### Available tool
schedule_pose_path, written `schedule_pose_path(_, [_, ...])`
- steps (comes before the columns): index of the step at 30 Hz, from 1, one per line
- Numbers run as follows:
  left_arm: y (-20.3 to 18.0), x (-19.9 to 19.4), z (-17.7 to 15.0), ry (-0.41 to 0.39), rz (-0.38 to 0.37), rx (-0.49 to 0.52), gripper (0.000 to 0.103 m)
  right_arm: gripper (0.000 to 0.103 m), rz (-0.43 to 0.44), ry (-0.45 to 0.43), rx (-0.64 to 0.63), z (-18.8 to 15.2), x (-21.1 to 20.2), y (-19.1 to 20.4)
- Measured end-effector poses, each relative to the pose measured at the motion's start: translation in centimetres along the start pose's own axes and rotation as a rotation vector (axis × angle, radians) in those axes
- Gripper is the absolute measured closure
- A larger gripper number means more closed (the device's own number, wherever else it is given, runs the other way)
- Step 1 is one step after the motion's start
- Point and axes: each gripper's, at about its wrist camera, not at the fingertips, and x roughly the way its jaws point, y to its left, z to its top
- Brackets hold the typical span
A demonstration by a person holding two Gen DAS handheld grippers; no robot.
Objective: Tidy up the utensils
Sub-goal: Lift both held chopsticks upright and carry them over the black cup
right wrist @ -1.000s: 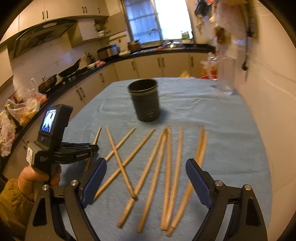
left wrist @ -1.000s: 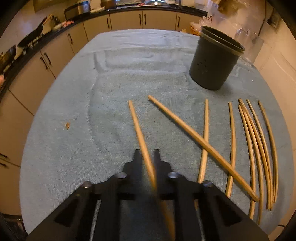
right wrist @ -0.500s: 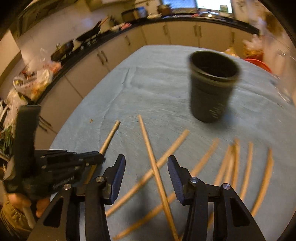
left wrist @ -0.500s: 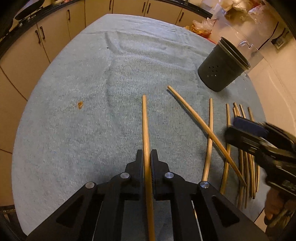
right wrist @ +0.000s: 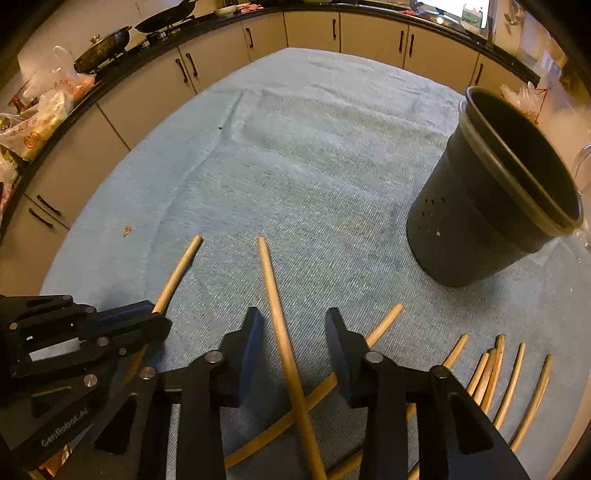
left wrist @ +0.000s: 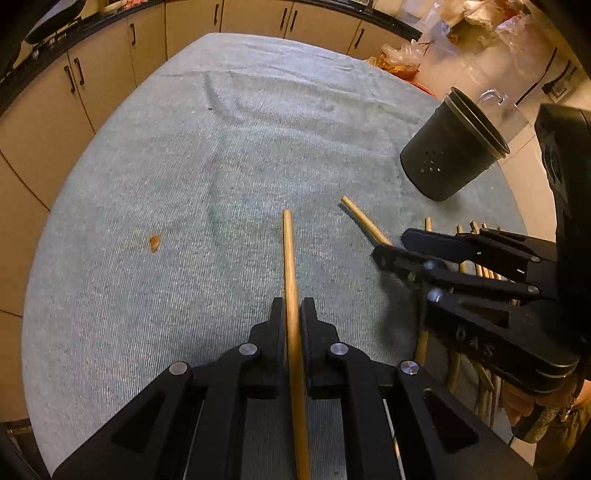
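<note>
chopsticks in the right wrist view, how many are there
9 chopsticks: one in the shut left gripper, one between the open right gripper fingers, one crossing under it, six fanned bottom right. Those overlap, so some may be hidden.

Definitely a home kitchen. Beige cabinets [right wrist: 155,88] with dark handles run along the walls under a black counter [right wrist: 110,77], there's a wok [right wrist: 101,46] and a pan [right wrist: 166,14] on the stove, and plastic bags [right wrist: 40,110] piled on the counter. The table [right wrist: 314,147] has a blue towel-like cloth on it.
</note>
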Motion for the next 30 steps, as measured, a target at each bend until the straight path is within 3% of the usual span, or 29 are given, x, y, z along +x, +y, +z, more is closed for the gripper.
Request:
schedule_pose_path(1, [-0.2,0.0,0.0,-0.008,0.007,0.012,0.096,0.094,-0.001,0.002,0.002,0.1,0.0,-0.1])
schedule_pose_path(2, [-0.3,0.0,-0.1,-0.012,0.013,0.018,0.096,0.096,0.01,0.008,0.012,0.1,0.0,-0.2])
schedule_pose_path(9, [-1.3,-2.8,-1.4,-0.073,0.011,0.027,0.097,0.096,0.072,-0.108,0.072,-0.9,-4.5,-1.0])
schedule_pose_path(19, [-4.9,-11.9,-4.8,-0.319,0.018,0.099,0.097,0.096,0.106,-0.311,0.116,-6.9,-14.6,-3.0])
schedule_pose_path(30, [-8.5,-18.3,-6.8,-0.5,-0.017,0.16,0.097,0.096,0.104,-0.514,0.179,-10.8,-22.4,-5.0])
